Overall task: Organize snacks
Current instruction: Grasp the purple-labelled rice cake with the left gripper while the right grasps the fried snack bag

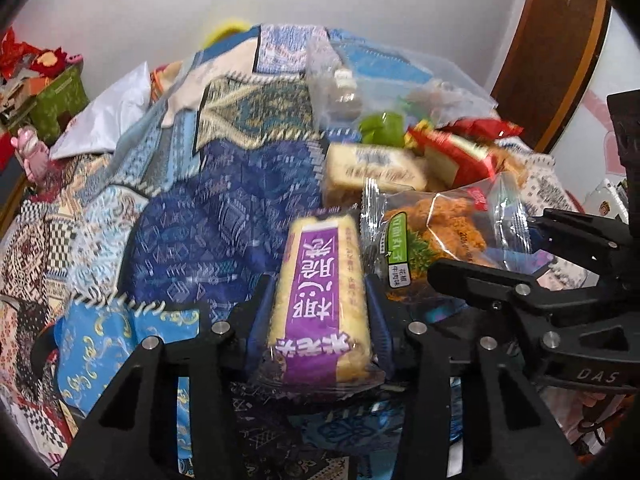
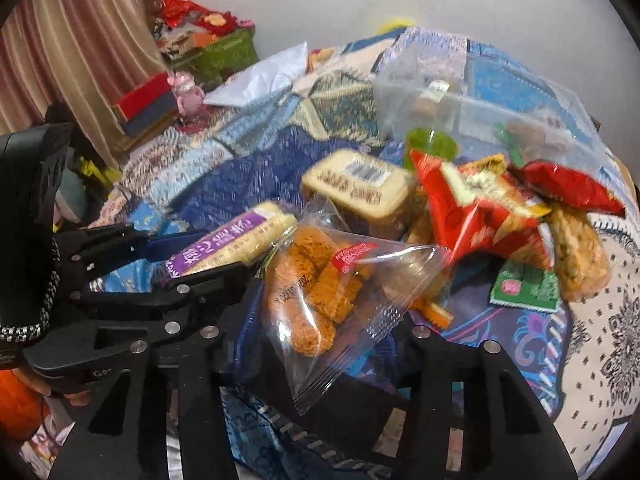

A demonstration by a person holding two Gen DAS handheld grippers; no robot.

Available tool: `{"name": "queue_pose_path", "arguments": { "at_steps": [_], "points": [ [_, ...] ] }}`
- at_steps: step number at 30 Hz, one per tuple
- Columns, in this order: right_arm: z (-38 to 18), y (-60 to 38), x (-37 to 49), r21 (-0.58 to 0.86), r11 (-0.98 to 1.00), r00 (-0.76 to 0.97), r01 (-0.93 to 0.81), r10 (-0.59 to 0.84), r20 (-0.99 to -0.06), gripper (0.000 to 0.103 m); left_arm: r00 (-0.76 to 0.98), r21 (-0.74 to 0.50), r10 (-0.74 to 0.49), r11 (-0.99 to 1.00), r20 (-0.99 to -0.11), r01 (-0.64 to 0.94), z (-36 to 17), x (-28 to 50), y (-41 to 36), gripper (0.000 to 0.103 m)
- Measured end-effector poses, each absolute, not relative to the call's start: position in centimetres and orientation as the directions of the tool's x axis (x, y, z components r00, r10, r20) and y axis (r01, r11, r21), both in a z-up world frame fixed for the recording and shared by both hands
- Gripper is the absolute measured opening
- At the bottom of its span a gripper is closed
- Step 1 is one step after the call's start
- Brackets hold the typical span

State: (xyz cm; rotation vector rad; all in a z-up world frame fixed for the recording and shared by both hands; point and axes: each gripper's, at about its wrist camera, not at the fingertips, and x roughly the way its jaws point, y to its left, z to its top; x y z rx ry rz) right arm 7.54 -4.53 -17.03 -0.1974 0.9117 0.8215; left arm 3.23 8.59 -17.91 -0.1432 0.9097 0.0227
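— Nearest us, our left gripper is clamped on the purple-labelled rice cracker bar, blue pads pressed against both of its long sides, over the patterned blue quilt.

— And just right of that bar?

— We see the clear packet of orange fried pieces, its left side against the blue pad of our right gripper. The right-hand pad is hidden under the wrapper, so we cannot tell whether that gripper grips it or stands apart.

— Beyond the bar?

— We find a pale sliced cake with a barcode label. Right of it sit the red wrappers and a green sachet, heaped together. Behind them, further from the bar, a clear plastic bag holds a green cup.
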Motion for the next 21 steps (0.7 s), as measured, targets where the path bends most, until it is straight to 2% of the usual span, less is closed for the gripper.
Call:
{"name": "queue_pose_path", "arguments": {
  "at_steps": [11, 21],
  "points": [
    [-12.5, -6.7, 8.7, 0.172, 0.711, 0.445, -0.682, 0.590, -0.674, 0.045, 0.725, -0.101, -0.030, 0.993, -0.688, -0.055, -12.4, 4.0, 7.7, 0.044],
    [-9.4, -9.7, 12.1, 0.158, 0.765, 0.547, -0.625, 0.574, -0.609, 0.045, 0.797, -0.079, -0.015, 0.996, -0.604, -0.042, -8.2, 7.4, 6.5, 0.044]
  ]
}}
